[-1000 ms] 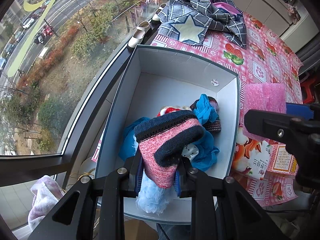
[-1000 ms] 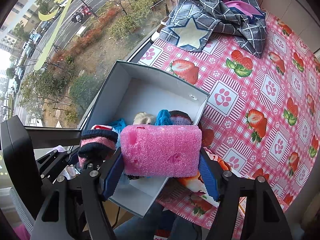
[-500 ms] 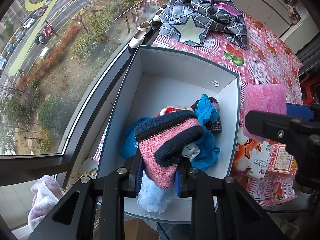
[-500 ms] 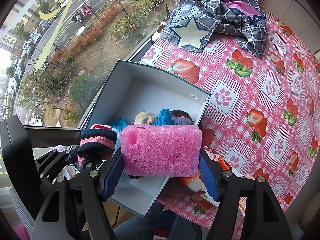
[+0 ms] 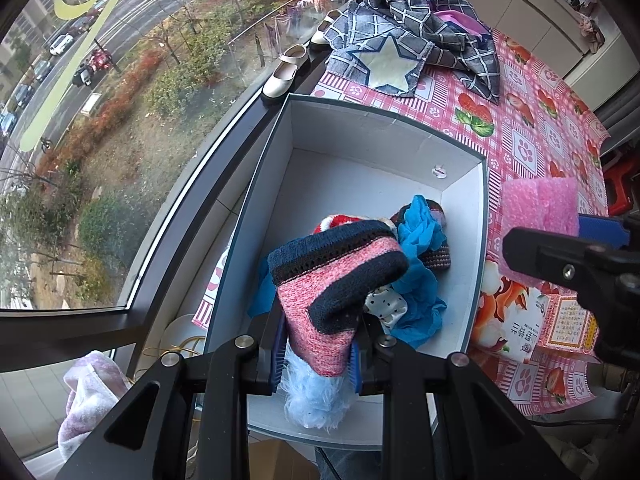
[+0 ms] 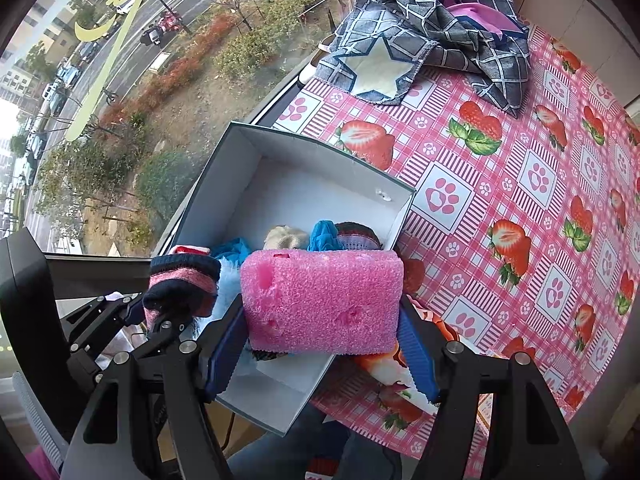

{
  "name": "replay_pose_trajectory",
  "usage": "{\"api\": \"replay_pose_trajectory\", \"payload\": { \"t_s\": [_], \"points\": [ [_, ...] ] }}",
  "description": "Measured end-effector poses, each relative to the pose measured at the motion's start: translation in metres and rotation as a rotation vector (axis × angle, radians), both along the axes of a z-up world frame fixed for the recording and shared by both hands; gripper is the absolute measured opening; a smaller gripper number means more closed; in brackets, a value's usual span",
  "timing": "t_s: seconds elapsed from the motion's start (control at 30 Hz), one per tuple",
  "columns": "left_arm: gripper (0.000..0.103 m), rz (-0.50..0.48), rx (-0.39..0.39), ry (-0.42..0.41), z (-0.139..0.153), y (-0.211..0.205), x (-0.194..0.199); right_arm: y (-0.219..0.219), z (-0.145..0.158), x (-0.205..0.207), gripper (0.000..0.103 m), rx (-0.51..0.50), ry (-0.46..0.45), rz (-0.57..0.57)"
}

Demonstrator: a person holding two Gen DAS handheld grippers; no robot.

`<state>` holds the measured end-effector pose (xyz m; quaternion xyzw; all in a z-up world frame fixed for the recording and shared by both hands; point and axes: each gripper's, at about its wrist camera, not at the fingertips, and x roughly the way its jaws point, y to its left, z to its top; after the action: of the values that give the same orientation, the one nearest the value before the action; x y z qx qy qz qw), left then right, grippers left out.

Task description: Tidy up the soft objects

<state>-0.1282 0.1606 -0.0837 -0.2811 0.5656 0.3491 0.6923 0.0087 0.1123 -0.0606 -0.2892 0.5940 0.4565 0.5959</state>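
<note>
A grey box [image 5: 478,248] with white inside stands at the table's window edge and holds blue cloth [image 5: 420,276], a knitted piece and a pale blue fluffy thing [image 5: 316,400]. My left gripper [image 5: 318,360] hangs over the box's near end, shut on a pink and navy knitted sock [image 5: 332,276]. To its right, my right gripper [image 6: 322,340] is shut on a pink sponge block [image 6: 324,300], held above the box's right wall [image 6: 400,220]. The sock [image 6: 182,284] and left gripper also show at the left of the right wrist view.
A pink strawberry and paw tablecloth [image 6: 520,184] covers the table. A grey checked cloth with a star [image 5: 400,52] lies at the far end, with cream shoes [image 5: 284,74] on the sill. A large window borders the left. A printed packet [image 5: 516,328] lies right of the box.
</note>
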Motion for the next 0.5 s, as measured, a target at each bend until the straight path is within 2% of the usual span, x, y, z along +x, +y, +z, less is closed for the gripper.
{"api": "replay_pose_trajectory", "payload": {
  "t_s": [0.5],
  "points": [
    [0.027, -0.002, -0.002, 0.003, 0.0003, 0.0011, 0.0032, 0.0019, -0.0038, -0.0009, 0.071, -0.007, 0.001, 0.005]
  ]
}}
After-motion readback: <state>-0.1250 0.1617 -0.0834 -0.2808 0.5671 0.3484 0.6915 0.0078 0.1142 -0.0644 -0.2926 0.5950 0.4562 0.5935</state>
